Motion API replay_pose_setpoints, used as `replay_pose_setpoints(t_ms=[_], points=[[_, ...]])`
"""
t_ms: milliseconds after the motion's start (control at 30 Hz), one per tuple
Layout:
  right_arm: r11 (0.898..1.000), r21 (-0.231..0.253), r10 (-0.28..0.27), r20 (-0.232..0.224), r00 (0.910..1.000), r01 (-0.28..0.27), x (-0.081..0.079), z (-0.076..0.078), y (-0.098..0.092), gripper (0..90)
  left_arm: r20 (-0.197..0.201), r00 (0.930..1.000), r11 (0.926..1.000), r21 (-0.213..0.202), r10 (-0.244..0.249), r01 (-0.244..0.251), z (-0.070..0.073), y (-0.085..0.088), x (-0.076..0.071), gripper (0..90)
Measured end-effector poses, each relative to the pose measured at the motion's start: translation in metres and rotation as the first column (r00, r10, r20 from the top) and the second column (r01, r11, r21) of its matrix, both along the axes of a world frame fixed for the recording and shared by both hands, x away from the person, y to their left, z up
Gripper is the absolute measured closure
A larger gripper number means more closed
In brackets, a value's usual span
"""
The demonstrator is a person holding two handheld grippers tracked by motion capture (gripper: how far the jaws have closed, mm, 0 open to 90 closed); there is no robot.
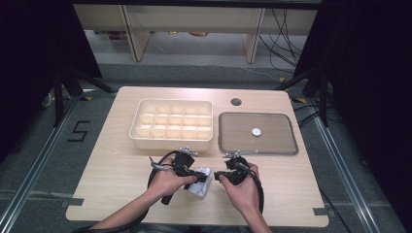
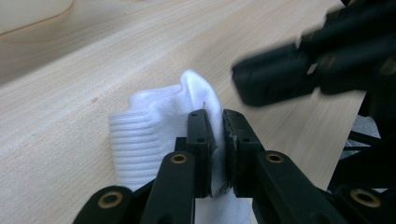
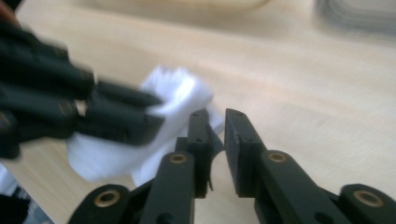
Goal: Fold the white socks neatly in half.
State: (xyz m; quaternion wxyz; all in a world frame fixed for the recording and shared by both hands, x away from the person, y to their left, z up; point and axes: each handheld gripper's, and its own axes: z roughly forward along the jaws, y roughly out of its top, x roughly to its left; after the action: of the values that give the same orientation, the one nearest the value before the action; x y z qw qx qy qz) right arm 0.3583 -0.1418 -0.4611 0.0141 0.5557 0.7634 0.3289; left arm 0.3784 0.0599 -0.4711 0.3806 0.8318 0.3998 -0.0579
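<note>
Item: left gripper, jaws clenched on a fold of the white sock; the cloth is pinched between the pads, and the ribbed cuff spreads out to the left of the jaws and onto the counter.

Item: right gripper, jaws released, a narrow gap between them with nothing pressed in it; the white sock lies just beyond and to the left of the tips, apart from the pads. Seen from this gripper, the other gripper's black jaws sit on the sock, blurred.

Item: the sock in the high view, bunched between the two grippers, left and right, low on the counter's near half.

Item: beyond the jaws, a cream compartment tray, standing well apart from the sock.

Item: beside the tray, a flat grey-rimmed lid with a small white disc on it.
</note>
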Motion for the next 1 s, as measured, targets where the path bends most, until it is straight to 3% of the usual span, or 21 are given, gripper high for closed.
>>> replay_pose_setpoints(t_ms=[100,233,267,333,367,467,600,667,700,800,933,1000], points=[[1.0,0.011,-0.01,0.016,0.9998,0.01,0.008,0.009,-0.002,75.7,0.001,1.0,1.0,0.001,-0.006,0.006,-0.001,-0.001,0.0,81.1],[0.999,0.035,-0.022,-0.012,0.9997,0.023,0.016,0.011,0.004,71.4,0.012,0.9999,0.9999,0.005,-0.012,0.012,-0.001,-0.002,-0.001,81.0],[0.999,0.053,-0.006,-0.003,1.0,0.006,0.018,0.011,0.004,70.5,0.015,0.9998,0.9998,0.018,-0.01,0.009,0.0,-0.002,-0.002,81.0],[0.999,0.052,-0.009,-0.024,0.9997,0.011,0.022,0.008,0.007,68.3,0.018,0.9998,0.9999,0.002,-0.011,0.011,-0.001,-0.003,-0.003,80.9],[0.997,0.082,0.003,-0.036,0.9994,0.0,0.023,0.006,0.008,67.1,0.025,0.9996,0.9997,0.021,-0.015,0.015,0.0,-0.003,-0.003,80.9],[0.996,0.091,0.026,-0.027,0.9993,-0.024,0.027,0.002,0.009,65.3,0.025,0.9995,0.9998,0.007,-0.02,0.02,-0.001,-0.003,-0.004,80.9],[0.995,0.1,0.023,-0.038,0.999,-0.019,0.029,-0.001,0.011,63.3,0.033,0.9993,0.9996,0.023,-0.018,0.018,0.0,-0.004,-0.005,80.9],[0.996,0.087,0.018,-0.036,0.9992,-0.015,0.03,-0.003,0.011,63.3,0.037,0.9991,0.9995,0.022,-0.021,0.021,0.0,-0.004,-0.005,80.9],[0.994,0.112,-0.001,-0.087,0.9962,0.011,0.029,-0.003,0.014,63.4,0.036,0.9991,0.9996,0.018,-0.024,0.023,-0.001,-0.004,-0.005,80.9],[0.996,0.086,0.013,-0.07,0.9975,-0.007,0.032,-0.008,0.013,65.7,0.039,0.9987,0.9994,0.013,-0.031,0.031,-0.001,-0.004,-0.005,80.9],[0.994,0.105,0.041,-0.07,0.9967,-0.034,0.031,-0.008,0.012,73.9,0.046,0.9986,0.9994,0.021,-0.027,0.026,-0.002,-0.006,-0.006,80.9],[0.996,0.088,0.026,-0.076,0.9968,-0.019,0.032,-0.01,0.014,78.5,0.047,0.9985,0.9995,0.014,-0.028,0.027,-0.003,-0.006,-0.006,80.9]])
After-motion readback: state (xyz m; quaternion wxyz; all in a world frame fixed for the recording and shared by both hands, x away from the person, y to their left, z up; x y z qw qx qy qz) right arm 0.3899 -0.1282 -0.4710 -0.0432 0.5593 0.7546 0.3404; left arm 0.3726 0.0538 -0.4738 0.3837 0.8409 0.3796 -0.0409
